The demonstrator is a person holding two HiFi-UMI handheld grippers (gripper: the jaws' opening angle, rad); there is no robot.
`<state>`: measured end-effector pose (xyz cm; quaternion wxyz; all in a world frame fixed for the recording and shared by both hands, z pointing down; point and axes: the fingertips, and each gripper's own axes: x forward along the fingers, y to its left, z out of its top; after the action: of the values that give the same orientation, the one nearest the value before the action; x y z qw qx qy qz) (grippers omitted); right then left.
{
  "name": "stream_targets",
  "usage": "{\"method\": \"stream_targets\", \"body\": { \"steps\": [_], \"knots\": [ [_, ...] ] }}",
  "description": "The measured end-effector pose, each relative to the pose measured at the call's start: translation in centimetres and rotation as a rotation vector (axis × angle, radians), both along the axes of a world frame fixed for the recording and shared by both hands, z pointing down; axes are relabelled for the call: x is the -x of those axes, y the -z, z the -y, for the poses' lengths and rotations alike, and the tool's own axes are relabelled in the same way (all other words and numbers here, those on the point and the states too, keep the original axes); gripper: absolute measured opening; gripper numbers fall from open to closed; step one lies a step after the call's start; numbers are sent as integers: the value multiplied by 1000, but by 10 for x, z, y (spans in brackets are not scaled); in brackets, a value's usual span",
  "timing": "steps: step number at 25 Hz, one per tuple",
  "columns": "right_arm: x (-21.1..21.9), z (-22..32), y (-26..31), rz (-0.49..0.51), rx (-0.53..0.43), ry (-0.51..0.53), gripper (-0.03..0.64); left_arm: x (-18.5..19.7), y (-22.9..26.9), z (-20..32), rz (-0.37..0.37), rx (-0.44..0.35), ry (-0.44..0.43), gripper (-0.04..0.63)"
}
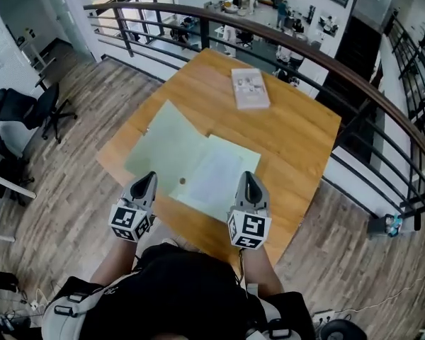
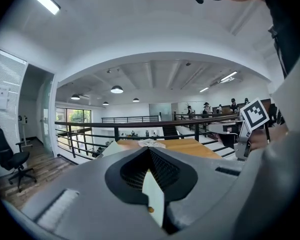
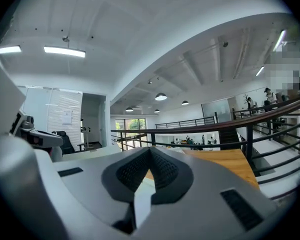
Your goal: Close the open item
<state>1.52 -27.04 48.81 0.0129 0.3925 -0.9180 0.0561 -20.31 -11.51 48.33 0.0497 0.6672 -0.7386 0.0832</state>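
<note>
While the person stands at the near edge of the wooden table (image 1: 297, 133), both forearms reach forward from the torso and hold the two grippers side by side above that edge. The left gripper (image 1: 150, 176) and the right gripper (image 1: 246, 176) point away from the body and across the table, close to level, the left one dipped slightly. Their marker cubes face back toward the head camera.

Each gripper's own view shows its jaws pressed together at the tips with nothing pinched between them. Only a pale sliver of the surface below shows through the slot behind the tips.

An open pale green folder (image 1: 177, 147) lies flat on the near half of the table. Its two leaves are spread apart. The right leaf looks whiter, as if paper lies on it, and a small brown snap (image 1: 182, 181) sits near the fold. The left gripper's tip hangs over the folder's near left edge and the right gripper's tip over its near right corner. Whether either touches it cannot be told.

A closed booklet (image 1: 250, 88) rests near the table's far edge, well apart from the folder. Beyond the table's far side curves a dark metal railing (image 1: 283, 41).
</note>
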Motion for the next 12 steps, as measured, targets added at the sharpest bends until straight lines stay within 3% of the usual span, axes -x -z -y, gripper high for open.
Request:
{"method": "stream_targets", "body": {
  "steps": [6, 10, 12],
  "knots": [
    [-1, 1, -23, -54, 46, -126, 3, 31, -16, 33, -43, 14, -105, 0],
    [7, 0, -31, -79, 59, -236, 3, 76, -15, 46, -115, 37, -151, 2],
    [5, 2, -35, -88, 62, -298, 3, 101, -10, 50, -108, 44, -157, 0]
  ]
}}
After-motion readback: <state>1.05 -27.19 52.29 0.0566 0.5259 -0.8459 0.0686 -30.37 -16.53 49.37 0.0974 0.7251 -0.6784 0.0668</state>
